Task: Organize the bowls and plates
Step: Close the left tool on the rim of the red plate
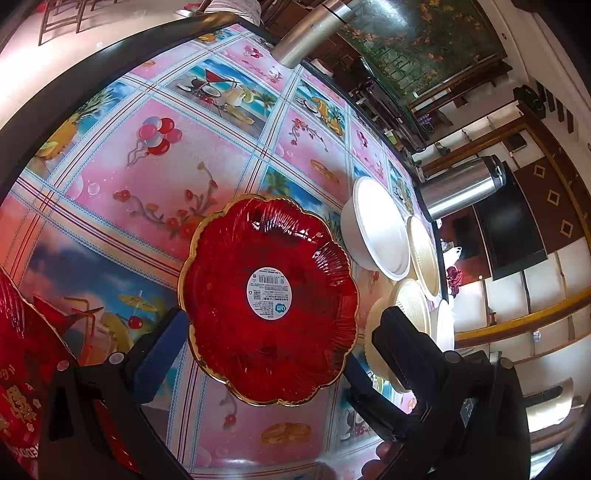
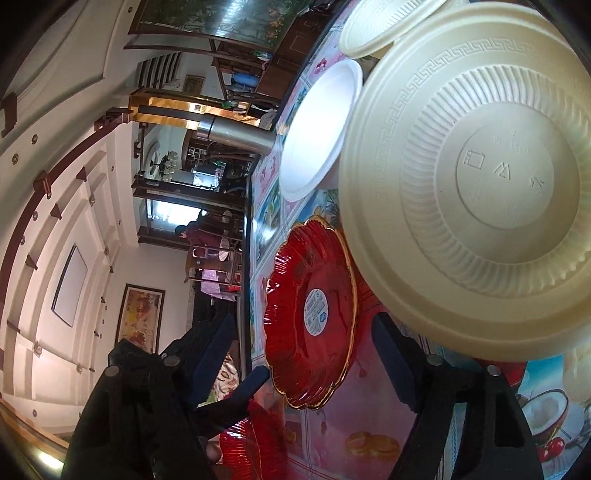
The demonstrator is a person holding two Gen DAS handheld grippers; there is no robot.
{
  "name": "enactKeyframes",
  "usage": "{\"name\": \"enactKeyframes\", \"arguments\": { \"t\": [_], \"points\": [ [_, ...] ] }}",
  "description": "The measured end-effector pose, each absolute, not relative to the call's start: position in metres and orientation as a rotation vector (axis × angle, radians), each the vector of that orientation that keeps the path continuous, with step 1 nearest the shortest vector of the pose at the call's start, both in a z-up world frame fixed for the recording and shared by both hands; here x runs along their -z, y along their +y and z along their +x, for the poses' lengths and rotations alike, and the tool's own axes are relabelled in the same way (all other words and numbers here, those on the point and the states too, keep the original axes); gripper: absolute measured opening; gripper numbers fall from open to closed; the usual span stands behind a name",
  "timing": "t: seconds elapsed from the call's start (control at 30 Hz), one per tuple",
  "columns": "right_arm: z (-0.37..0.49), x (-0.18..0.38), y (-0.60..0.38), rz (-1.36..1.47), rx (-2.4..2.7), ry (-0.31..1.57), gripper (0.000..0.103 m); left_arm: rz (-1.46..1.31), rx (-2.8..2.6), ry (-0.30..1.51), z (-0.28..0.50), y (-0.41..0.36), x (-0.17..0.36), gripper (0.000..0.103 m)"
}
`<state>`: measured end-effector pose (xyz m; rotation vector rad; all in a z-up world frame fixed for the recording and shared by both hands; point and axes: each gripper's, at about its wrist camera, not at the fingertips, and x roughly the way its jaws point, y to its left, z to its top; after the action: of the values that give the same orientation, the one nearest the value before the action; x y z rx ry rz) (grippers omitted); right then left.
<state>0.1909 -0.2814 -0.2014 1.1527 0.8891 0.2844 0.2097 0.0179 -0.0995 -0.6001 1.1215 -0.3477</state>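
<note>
A red scalloped plate (image 1: 269, 300) with a gold rim and a round sticker lies on the patterned table; it also shows in the right wrist view (image 2: 312, 314). My left gripper (image 1: 280, 332) is open, its fingers on either side of this plate. A second red plate (image 1: 22, 354) sits at the lower left; it shows in the right wrist view (image 2: 251, 439). My right gripper (image 2: 303, 347) is open, just in front of a large cream ribbed plate (image 2: 480, 177). A white bowl (image 1: 376, 229) (image 2: 321, 129) and more cream plates (image 1: 423, 254) (image 2: 384, 26) lie beside it.
A steel thermos (image 1: 461, 186) (image 2: 236, 134) stands at the table's far edge. The table's dark rim (image 1: 74, 77) curves round the far side. Cabinets and a dark screen (image 1: 509, 229) stand beyond.
</note>
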Motion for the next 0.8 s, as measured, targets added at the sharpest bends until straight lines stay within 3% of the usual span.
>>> {"name": "enactKeyframes", "arguments": {
  "t": [0.07, 0.33, 0.8],
  "points": [
    [0.193, 0.205, -0.281, 1.153, -0.266, 0.901, 0.061, -0.59, 0.343, 1.121, 0.21, 0.018, 0.1, 0.103],
    [0.197, 0.212, -0.282, 1.141, -0.242, 0.903, 0.04, -0.553, 0.302, 1.123, 0.211, 0.021, 0.101, 0.094],
    [0.196, 0.212, -0.28, 1.073, -0.219, 0.904, 0.037, -0.504, 0.254, 1.124, 0.213, 0.02, 0.103, 0.078]
  ]
}}
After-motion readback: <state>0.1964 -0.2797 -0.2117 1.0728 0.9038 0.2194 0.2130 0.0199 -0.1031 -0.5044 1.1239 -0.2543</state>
